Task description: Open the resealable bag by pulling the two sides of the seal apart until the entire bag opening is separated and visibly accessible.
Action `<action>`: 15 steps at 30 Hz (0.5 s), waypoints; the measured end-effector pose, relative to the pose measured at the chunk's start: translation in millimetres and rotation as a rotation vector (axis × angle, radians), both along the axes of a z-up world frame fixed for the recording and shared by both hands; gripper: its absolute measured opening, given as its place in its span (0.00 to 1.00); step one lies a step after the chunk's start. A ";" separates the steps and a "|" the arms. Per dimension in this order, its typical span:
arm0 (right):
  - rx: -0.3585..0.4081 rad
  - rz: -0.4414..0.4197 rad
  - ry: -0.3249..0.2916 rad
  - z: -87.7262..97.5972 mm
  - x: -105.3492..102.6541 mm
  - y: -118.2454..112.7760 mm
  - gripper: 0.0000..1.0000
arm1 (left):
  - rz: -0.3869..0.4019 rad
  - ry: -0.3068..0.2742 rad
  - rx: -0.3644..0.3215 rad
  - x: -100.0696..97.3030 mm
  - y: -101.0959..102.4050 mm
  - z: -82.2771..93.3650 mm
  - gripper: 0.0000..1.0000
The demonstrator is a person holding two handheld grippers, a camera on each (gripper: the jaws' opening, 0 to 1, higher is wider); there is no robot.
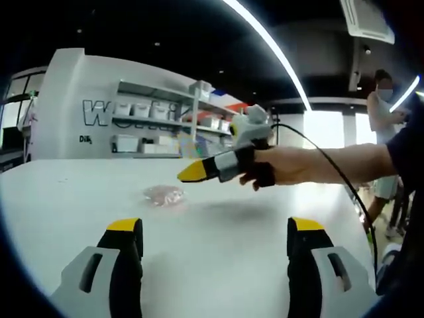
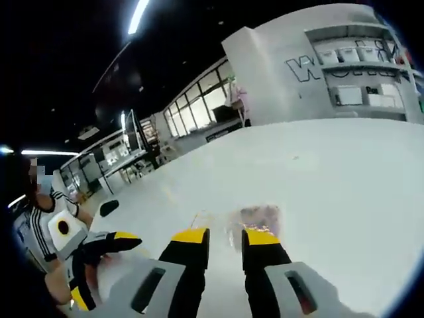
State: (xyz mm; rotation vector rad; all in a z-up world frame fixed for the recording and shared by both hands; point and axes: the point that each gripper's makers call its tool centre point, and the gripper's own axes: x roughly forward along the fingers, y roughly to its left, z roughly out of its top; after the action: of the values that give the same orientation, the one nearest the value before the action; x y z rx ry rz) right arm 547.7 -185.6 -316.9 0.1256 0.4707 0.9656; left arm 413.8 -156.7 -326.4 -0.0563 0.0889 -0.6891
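My left gripper (image 1: 215,240) hangs with its jaws wide apart and empty; the resealable bag (image 1: 163,195) lies flat on the white table (image 1: 265,245), ahead of them and a little left. My right gripper (image 2: 225,240) has its jaws nearly together, the bag (image 2: 255,218) just beyond its tips. The risk, I think: the slick film slides or bunches, and I pinch both seal lips together.

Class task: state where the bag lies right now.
The bag lies flat on the white table, left of centre in the left gripper view; in the right gripper view it sits just beyond the right gripper.
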 end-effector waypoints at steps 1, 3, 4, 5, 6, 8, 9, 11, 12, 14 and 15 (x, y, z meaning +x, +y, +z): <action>-0.005 0.000 -0.005 0.2 -0.1 -0.8 0.19 | 0.000 0.000 0.001 0.1 0.0 -0.1 0.89; -0.010 0.000 -0.016 0.0 -6.7 -2.0 0.20 | 0.000 0.001 0.001 0.2 -0.1 -0.2 0.89; -0.019 0.000 -0.023 -0.5 -5.1 -2.5 0.23 | 0.001 0.001 0.000 0.3 0.0 -0.1 0.89; -0.032 0.002 -0.030 -1.5 -5.4 -3.6 0.23 | 0.001 0.001 0.002 0.5 0.2 -0.3 0.89; -0.038 0.002 -0.038 -1.9 -8.8 -3.9 0.23 | 0.001 0.002 0.002 0.5 0.1 -0.4 0.89; -0.036 0.001 -0.040 -1.9 -8.9 -5.3 0.25 | 0.002 0.002 0.002 1.0 0.4 -0.4 0.89; -0.036 0.000 -0.038 -2.2 -9.0 -5.9 0.24 | 0.002 0.003 0.003 1.1 0.3 -0.6 0.89; -0.042 0.002 -0.046 -2.5 -9.5 -7.2 0.26 | 0.002 0.002 0.002 1.3 0.4 -0.3 0.89; -0.052 0.003 -0.052 -2.8 -10.7 -7.6 0.28 | 0.003 0.004 0.004 1.6 0.7 -0.7 0.89; -0.057 0.007 -0.078 -0.2 -12.4 -8.8 0.28 | 0.002 0.003 0.004 1.5 0.4 -0.7 0.89; -0.063 0.008 -0.078 -0.4 -13.4 -9.1 0.28 | 0.003 0.004 0.004 1.6 0.5 -0.8 0.89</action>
State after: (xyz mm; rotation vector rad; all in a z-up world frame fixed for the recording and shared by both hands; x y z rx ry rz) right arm 534.3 -194.7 -317.4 0.0289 0.4300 0.9590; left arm 415.4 -156.2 -327.3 -0.0536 0.0943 -0.6861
